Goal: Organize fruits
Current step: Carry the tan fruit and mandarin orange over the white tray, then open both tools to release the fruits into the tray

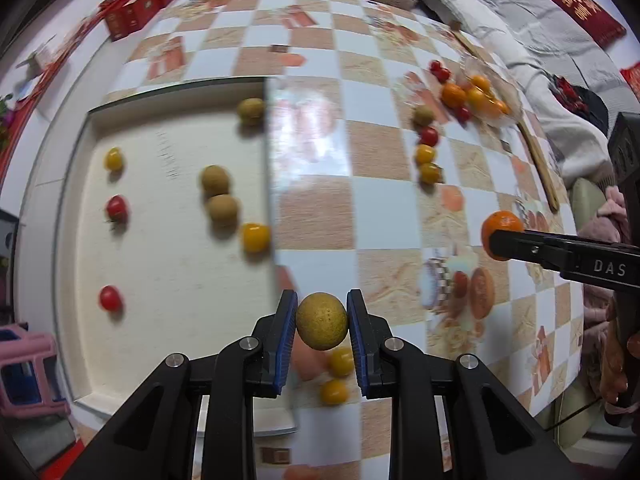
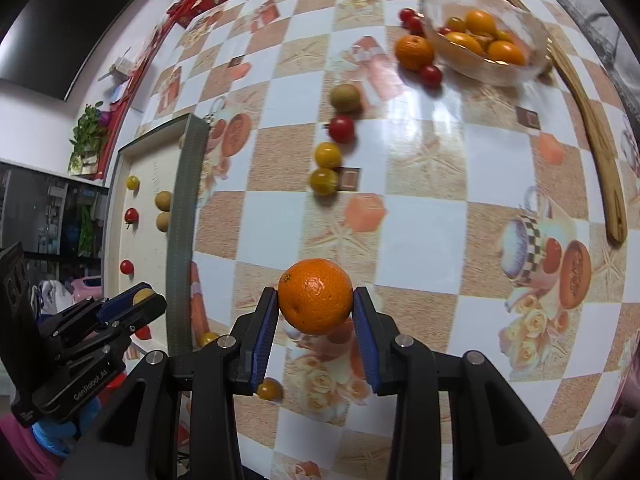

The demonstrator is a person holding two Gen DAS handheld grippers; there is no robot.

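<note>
My left gripper [image 1: 322, 322] is shut on a small brownish-green round fruit [image 1: 321, 320], held above the table just right of the white tray [image 1: 168, 280]. My right gripper [image 2: 315, 300] is shut on an orange [image 2: 315, 296] over the checkered tablecloth; in the left wrist view that orange [image 1: 500, 226] shows at the right. The tray holds several fruits: red tomatoes [image 1: 117, 209], yellow tomatoes [image 1: 256, 237] and brown round fruits [image 1: 222, 209]. A glass bowl [image 2: 486, 66] at the far right holds oranges and small tomatoes. My left gripper [image 2: 140, 300] shows at lower left in the right wrist view.
Loose fruits lie in a row on the cloth: a brown one [image 2: 345, 97], a red tomato [image 2: 342, 128], two yellow tomatoes [image 2: 327, 155]. Another orange [image 2: 414, 52] sits by the bowl. A wooden stick [image 2: 600, 152] lies along the right edge. Two yellow tomatoes [image 1: 334, 392] lie under my left gripper.
</note>
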